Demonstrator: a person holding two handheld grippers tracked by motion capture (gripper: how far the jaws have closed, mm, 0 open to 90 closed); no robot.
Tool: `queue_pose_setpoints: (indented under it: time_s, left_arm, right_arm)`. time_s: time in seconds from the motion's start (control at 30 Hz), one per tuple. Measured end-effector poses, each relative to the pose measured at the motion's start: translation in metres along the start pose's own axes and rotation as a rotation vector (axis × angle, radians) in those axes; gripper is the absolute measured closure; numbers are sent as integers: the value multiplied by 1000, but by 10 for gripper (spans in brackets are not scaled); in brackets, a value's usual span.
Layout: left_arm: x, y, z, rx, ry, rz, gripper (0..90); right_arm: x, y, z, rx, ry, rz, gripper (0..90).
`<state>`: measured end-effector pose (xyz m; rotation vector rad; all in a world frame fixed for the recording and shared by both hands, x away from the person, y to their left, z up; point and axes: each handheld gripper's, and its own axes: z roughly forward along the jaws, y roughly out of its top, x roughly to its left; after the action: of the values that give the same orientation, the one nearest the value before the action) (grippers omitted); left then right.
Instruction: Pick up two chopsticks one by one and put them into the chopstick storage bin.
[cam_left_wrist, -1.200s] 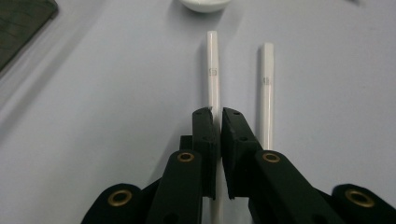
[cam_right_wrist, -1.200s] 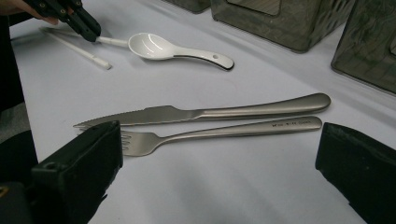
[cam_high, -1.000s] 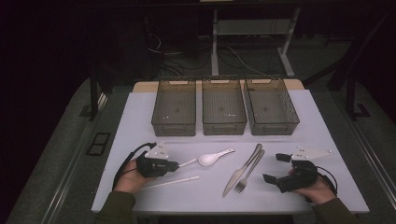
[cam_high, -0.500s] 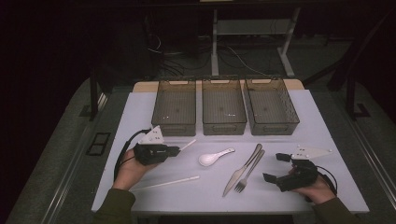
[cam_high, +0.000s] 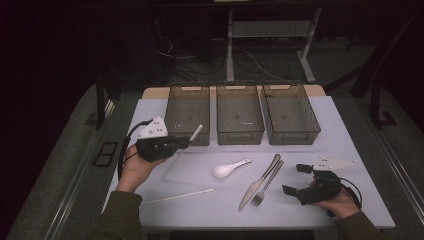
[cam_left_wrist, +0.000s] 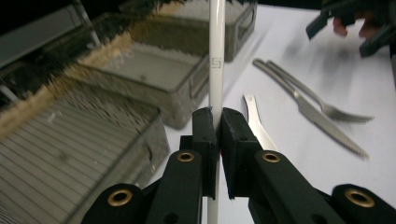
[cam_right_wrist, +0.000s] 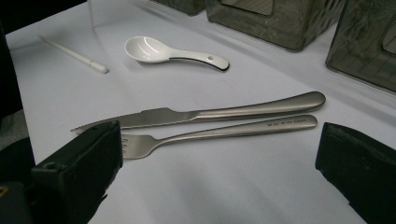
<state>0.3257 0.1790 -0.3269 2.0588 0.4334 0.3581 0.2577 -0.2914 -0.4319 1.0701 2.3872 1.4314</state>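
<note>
Chopstick tip toward left bin

The right tool has its two black jaws standing wide apart at the bottom corners, nothing between them; just beyond, a knife and a fork lie side by side on the white bench; farther off rests a white spoon; a white chopstick lies at upper left; dark bins line the top edge.
</note>
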Motion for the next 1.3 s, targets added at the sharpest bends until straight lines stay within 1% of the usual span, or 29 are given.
queue_pose_setpoints:
  time_s: [0.1,0.13,0.2,0.23,0.33,0.43,0.6,0.8,0.9,0.97,1.0,1.07,1.1,1.13,1.2,1.27,1.3]
  left_arm:
    - [2,9,-4,-15,17,8,839]
    - [3,11,-5,-18,23,9,839]
    - [6,16,-7,-29,32,7,840]
    - [7,18,-7,-33,41,7,839]
    - [14,25,-7,-46,56,-1,840]
    - [24,35,-7,-57,64,-14,839]
    - [44,52,-6,-77,76,-54,840]
    - [67,72,-5,-86,106,-83,839]
    - [78,80,-6,-101,122,-100,839]
    - [85,83,-6,-114,129,-116,839]
    - [88,84,-5,-115,134,-119,839]
    - [94,86,-2,-101,150,-124,839]
    - [98,86,0,-103,154,-131,839]
    - [101,85,1,-98,159,-137,839]
    - [107,82,5,-103,171,-162,839]
    - [113,78,10,-79,189,-179,839]
    - [115,76,12,-74,192,-189,839]
  right_arm:
    - [0,0,0,-3,-1,-8,10]
    - [1,0,0,2,2,0,10]
    - [0,0,0,0,0,0,10]
    - [0,0,0,-2,-1,-9,10]
    - [0,0,0,1,0,-2,10]
    - [0,0,0,0,-2,3,10]
    - [0,0,-1,0,0,5,10]
    - [0,0,-2,-4,1,3,10]
    - [0,0,-2,-7,1,7,10]
    - [0,0,-2,-12,-2,3,10]
    - [1,0,-3,-7,3,10,10]
    - [1,0,-3,-8,3,8,10]
    - [1,0,-2,-8,3,6,9]
    - [1,0,-2,-8,4,5,10]
    - [1,0,-2,-7,4,6,9]
    - [1,0,-2,-8,4,7,9]
    - [1,0,-3,-8,4,8,10]
